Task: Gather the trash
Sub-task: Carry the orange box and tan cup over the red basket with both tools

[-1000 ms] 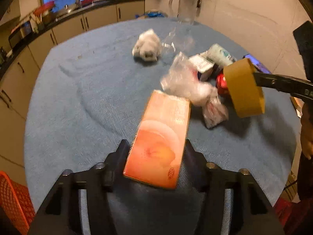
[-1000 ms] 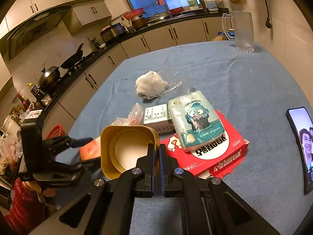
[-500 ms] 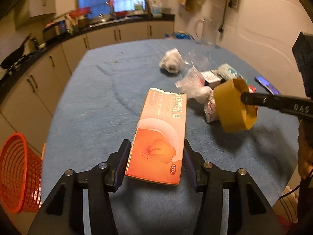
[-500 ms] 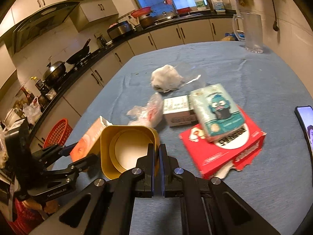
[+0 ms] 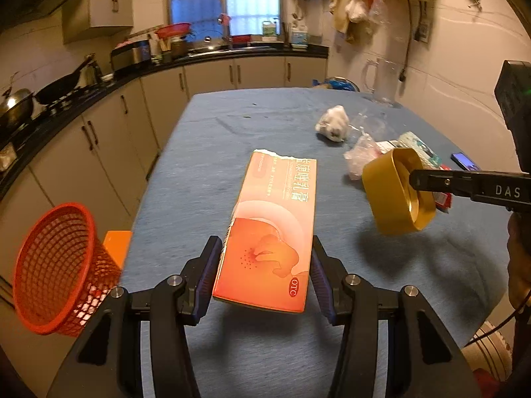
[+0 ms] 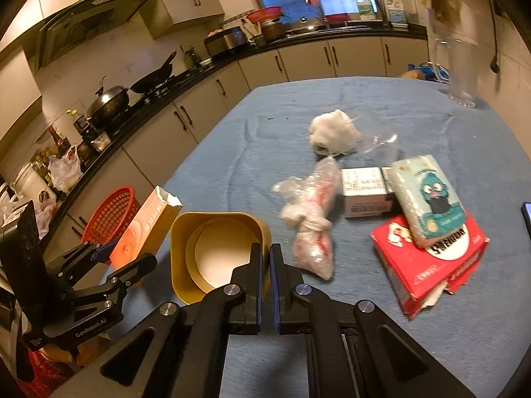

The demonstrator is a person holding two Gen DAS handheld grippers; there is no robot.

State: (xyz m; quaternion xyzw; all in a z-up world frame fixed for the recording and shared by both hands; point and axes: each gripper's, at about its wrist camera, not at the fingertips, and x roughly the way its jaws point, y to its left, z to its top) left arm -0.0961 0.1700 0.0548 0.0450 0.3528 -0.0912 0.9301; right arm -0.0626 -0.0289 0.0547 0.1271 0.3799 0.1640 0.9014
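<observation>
My left gripper (image 5: 264,265) is shut on a long orange carton (image 5: 270,229), held above the blue table (image 5: 205,172); the carton also shows in the right wrist view (image 6: 146,229). My right gripper (image 6: 265,255) is shut on the rim of a yellow tub (image 6: 212,252), which also shows in the left wrist view (image 5: 396,192), to the right of the carton. A red mesh basket (image 5: 56,268) stands on the floor left of the table, below and left of the carton; it also shows in the right wrist view (image 6: 111,214).
On the table lie a white crumpled wad (image 6: 333,132), a knotted plastic bag (image 6: 312,225), a small white box (image 6: 365,190), a tissue pack (image 6: 426,195) on a torn red box (image 6: 431,265), and a phone (image 5: 464,161). A glass jug (image 5: 381,81) stands far right. Cabinets line the left.
Both grippers have drawn back and left toward the table's edge with their loads. The red basket has come fully into the left wrist view.
</observation>
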